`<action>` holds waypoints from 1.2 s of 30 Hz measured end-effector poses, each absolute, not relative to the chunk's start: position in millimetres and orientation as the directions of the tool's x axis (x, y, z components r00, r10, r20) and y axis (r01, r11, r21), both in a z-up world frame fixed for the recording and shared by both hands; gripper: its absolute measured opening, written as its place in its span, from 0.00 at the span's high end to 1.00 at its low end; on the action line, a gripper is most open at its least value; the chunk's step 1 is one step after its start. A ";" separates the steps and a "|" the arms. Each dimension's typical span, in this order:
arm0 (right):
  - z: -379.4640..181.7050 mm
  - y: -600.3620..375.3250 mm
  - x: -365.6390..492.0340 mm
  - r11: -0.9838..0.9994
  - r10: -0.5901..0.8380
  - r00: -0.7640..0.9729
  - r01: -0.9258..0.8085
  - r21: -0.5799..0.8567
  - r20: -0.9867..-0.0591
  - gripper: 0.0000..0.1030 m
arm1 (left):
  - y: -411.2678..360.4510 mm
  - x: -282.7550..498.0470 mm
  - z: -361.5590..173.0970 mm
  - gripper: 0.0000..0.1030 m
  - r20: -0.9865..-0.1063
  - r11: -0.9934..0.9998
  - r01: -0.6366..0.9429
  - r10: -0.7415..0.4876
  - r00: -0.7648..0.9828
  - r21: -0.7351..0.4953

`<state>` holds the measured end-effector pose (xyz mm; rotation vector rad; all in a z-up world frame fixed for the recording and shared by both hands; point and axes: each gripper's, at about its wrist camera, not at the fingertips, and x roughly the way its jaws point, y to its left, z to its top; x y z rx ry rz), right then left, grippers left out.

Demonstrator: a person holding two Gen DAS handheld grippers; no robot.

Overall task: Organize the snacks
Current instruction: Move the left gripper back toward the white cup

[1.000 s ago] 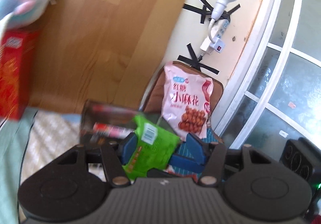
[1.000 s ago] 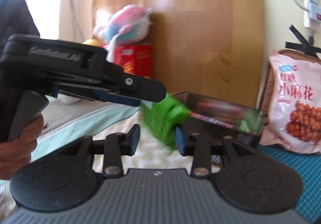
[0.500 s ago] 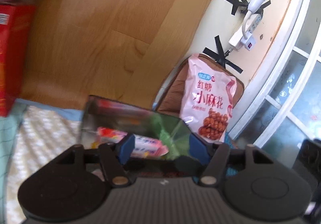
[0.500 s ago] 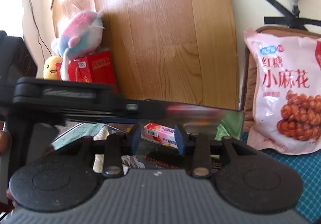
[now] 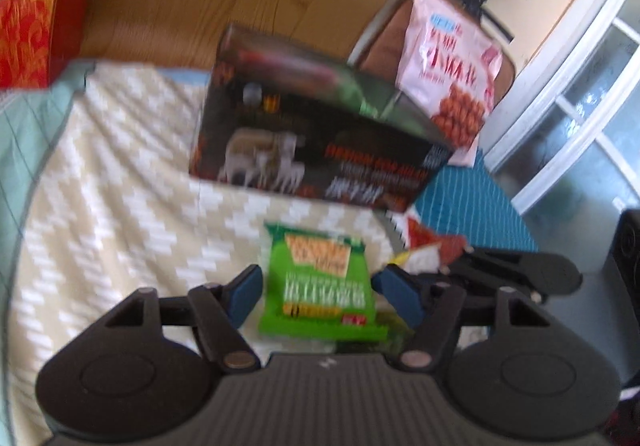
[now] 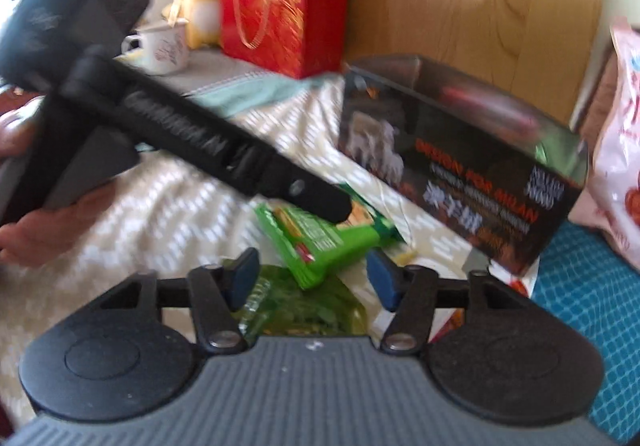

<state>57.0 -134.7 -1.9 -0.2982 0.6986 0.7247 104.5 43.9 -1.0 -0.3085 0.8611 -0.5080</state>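
- left hand-held gripper (image 5: 318, 292) jaws spread, just been closing a little, green snack packet (image 5: 320, 286) lying between, pads not touching
- right hand-held gripper (image 6: 312, 278) spread, just been opening, over green packets
- dark box (image 5: 320, 142) behind on patterned cloth (image 5: 120, 186)
- pink bag (image 5: 452, 74) farthest, leaning upright

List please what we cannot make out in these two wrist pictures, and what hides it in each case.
- Dark box, both views: its near wall hides the contents; print blurred.
- Green packet, left wrist view: lettering smeared by motion blur; whether the jaws touch it is unclear.
- Clear bag of green snacks, right wrist view: lower part hidden behind the right gripper.
- Pink bag, right wrist view: cut off by the frame edge.
- Orange packet, left wrist view: mostly covered by the other gripper's arm.
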 end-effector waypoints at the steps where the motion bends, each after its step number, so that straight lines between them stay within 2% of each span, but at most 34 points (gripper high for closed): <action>1: -4.5 -135.5 60.9 0.722 0.514 0.528 -0.692 0.008 -0.676 0.51 | 41.8 102.5 -1.5 0.39 -0.634 0.843 0.306 -0.535 0.558 -0.442; 3: -4.8 -139.0 67.5 0.733 0.536 0.527 -0.678 0.053 -0.660 0.56 | 38.7 101.3 0.8 0.45 -0.639 0.856 0.305 -0.515 0.571 -0.417; 8: 16.5 -147.5 56.9 0.743 0.561 0.616 -0.669 0.008 -0.553 0.57 | 48.3 99.6 33.4 0.45 -0.544 0.815 0.334 -0.569 0.616 -0.474; 12: 47.2 -155.2 64.2 0.770 0.557 0.702 -0.637 -0.041 -0.444 0.57 | 35.3 112.0 74.7 0.44 -0.463 0.828 0.386 -0.551 0.694 -0.408; 15: 61.9 -158.5 90.7 0.797 0.535 0.742 -0.602 -0.051 -0.403 0.57 | 20.2 137.3 91.3 0.40 -0.417 0.845 0.379 -0.520 0.745 -0.376; 18: 63.1 -163.2 131.0 0.828 0.513 0.743 -0.561 0.018 -0.430 0.56 | 10.3 166.2 86.0 0.28 -0.414 0.868 0.319 -0.469 0.780 -0.381; 20: 59.1 -170.3 147.0 0.857 0.481 0.747 -0.511 0.067 -0.458 0.55 | 7.3 175.3 74.6 0.28 -0.449 0.877 0.276 -0.446 0.775 -0.394; 23: 56.8 -187.7 146.1 0.849 0.519 0.725 -0.498 0.176 -0.453 0.55 | 13.7 164.5 65.0 0.28 -0.441 0.869 0.284 -0.459 0.772 -0.406; 27: 52.9 -198.9 115.2 0.855 0.509 0.742 -0.495 0.155 -0.436 0.55 | 30.5 140.7 59.3 0.28 -0.439 0.862 0.283 -0.466 0.768 -0.420; 36: 27.6 -223.4 62.8 0.871 0.486 0.736 -0.450 0.195 -0.472 0.53 | 54.6 90.4 30.0 0.24 -0.463 0.827 0.285 -0.518 0.719 -0.484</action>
